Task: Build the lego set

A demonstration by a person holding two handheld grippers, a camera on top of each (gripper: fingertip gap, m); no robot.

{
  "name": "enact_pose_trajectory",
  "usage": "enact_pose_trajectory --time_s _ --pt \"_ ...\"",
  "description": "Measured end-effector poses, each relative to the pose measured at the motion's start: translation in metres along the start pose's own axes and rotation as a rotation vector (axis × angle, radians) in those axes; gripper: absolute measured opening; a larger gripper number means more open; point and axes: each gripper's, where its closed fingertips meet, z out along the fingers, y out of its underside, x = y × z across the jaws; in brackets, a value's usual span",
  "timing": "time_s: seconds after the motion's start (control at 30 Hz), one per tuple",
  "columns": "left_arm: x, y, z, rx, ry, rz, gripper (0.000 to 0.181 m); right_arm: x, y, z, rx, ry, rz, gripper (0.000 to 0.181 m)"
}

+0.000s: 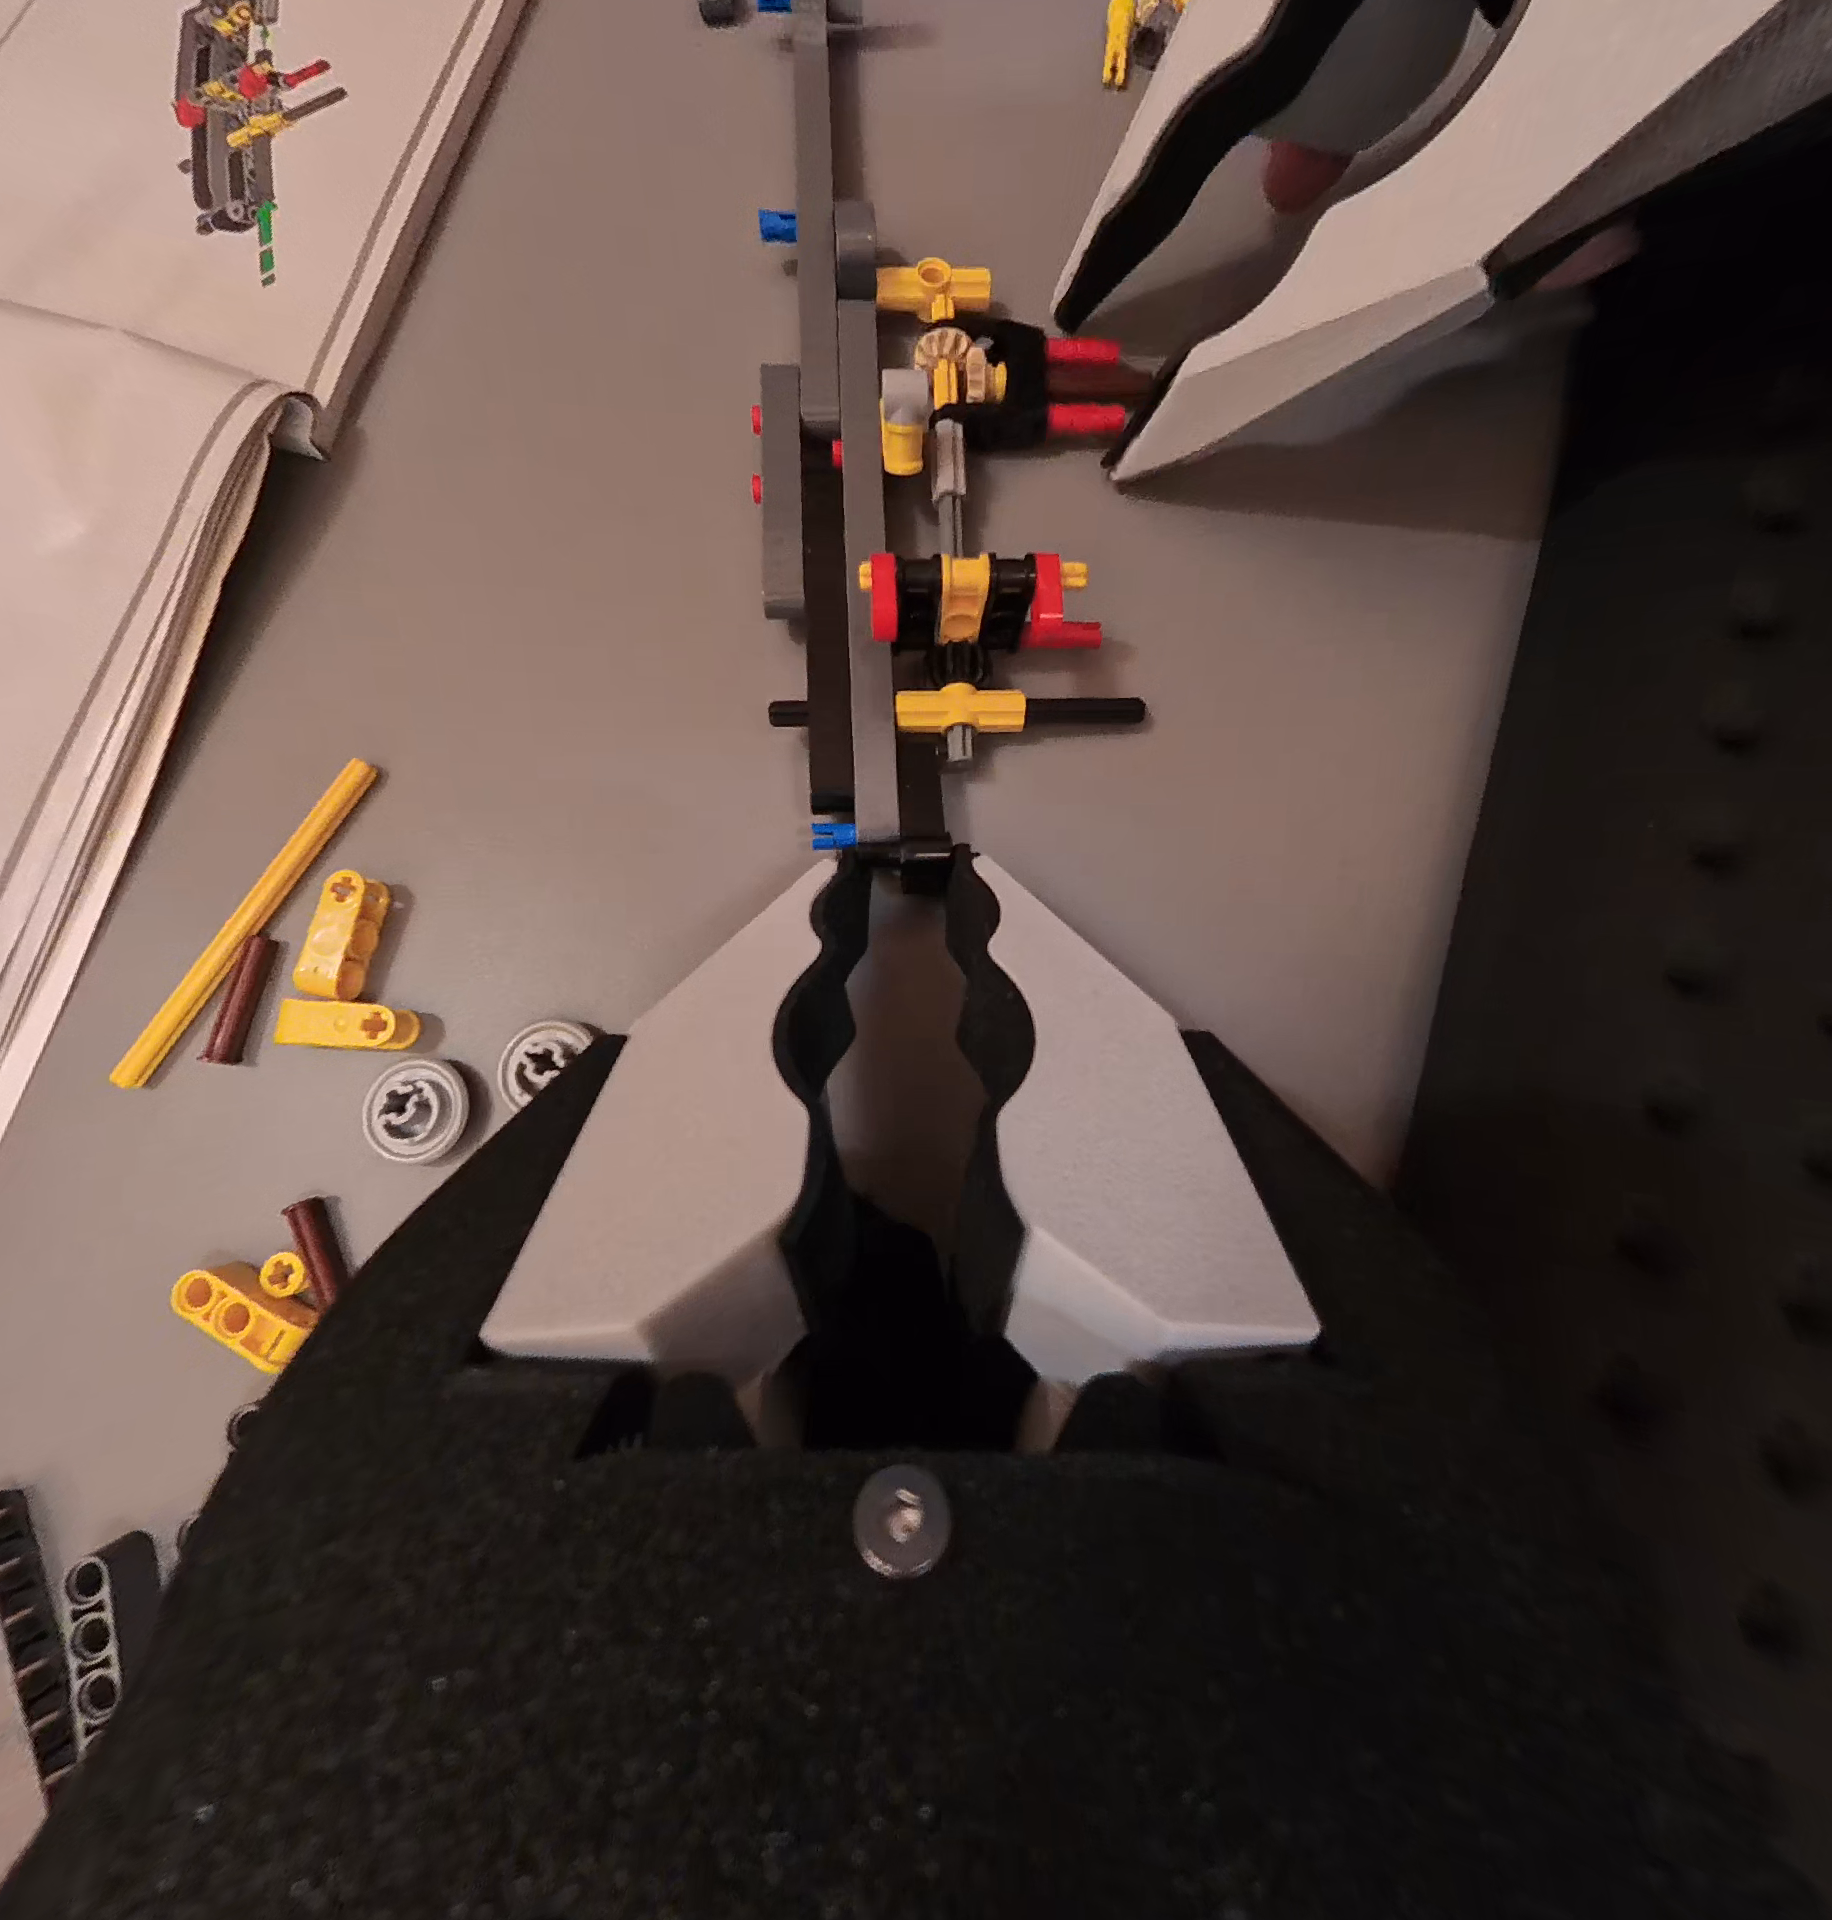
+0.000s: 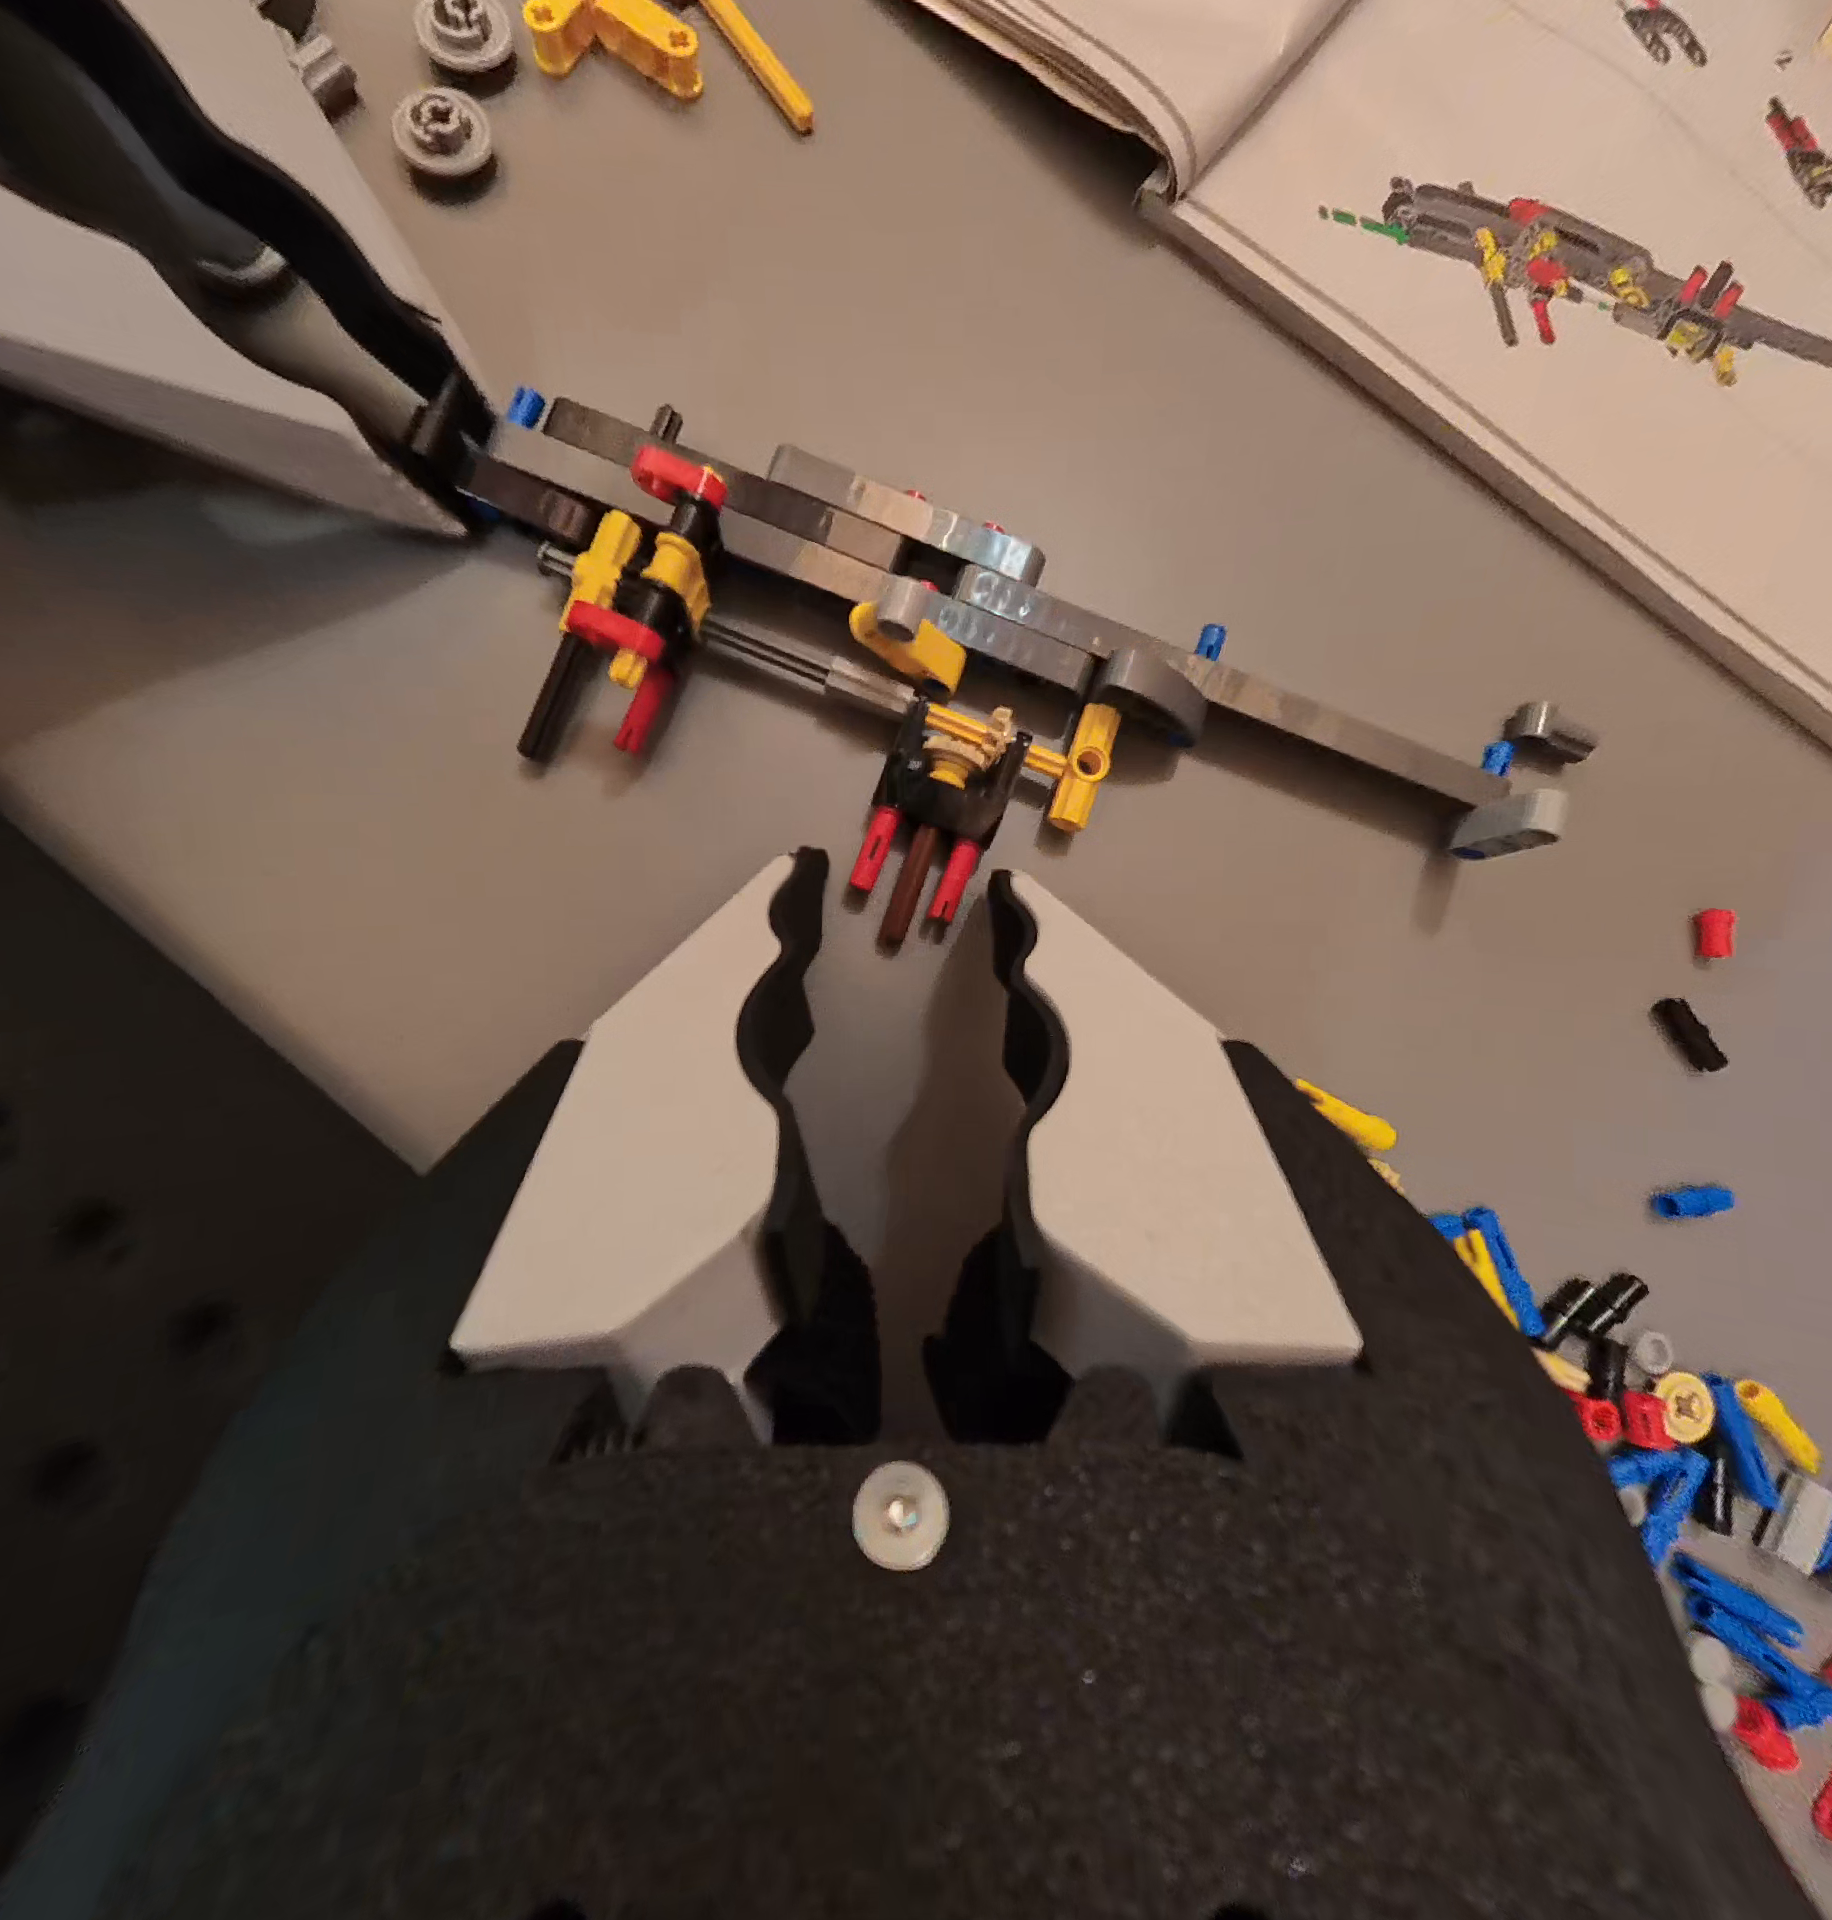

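1 long grey and black lego assembly (image 2: pixel 995 613) lies flat on the grey worktop (image 2: pixel 995 312), studded with yellow, red and blue connectors. 2 red pins (image 2: pixel 876 847) and 1 brown axle (image 2: pixel 912 883) stick out of its black gear block. The left tool (image 1: pixel 896 862) is clamped narrowly on the assembly's black end. The right tool (image 2: pixel 901 883) stands wide, its tips on either side of the pins and axle without touching them. Beyond the assembly lies 1 open instruction booklet (image 2: pixel 1514 312). Near the left tool rest 2 grey wheel hubs (image 1: pixel 413 1107), 1 long yellow axle (image 1: pixel 247 920) and several yellow connectors (image 1: pixel 340 971). A heap of loose blue, red and black pieces (image 2: pixel 1722 1455) sits beside the right tool.
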Motion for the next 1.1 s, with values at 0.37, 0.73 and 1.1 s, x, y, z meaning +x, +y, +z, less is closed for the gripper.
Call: enact_pose_trajectory --time_s 0.37,0.73,1.1 --pt "-0.003 0.002 -0.002 -0.015 -0.029 0.001 0.013 -0.008 -0.011 -0.004 0.029 -0.155 0.211 0.034" --pt "-0.002 0.002 -0.003 -0.015 -0.026 0.011 0.013 -0.003 -0.017 0.001 0.068 -0.131 0.131 0.034" --pt "-0.008 0.005 -0.006 -0.02 -0.033 -0.008 0.013 0.069 -0.046 -0.018 0.4 0.096 0.165 0.029"
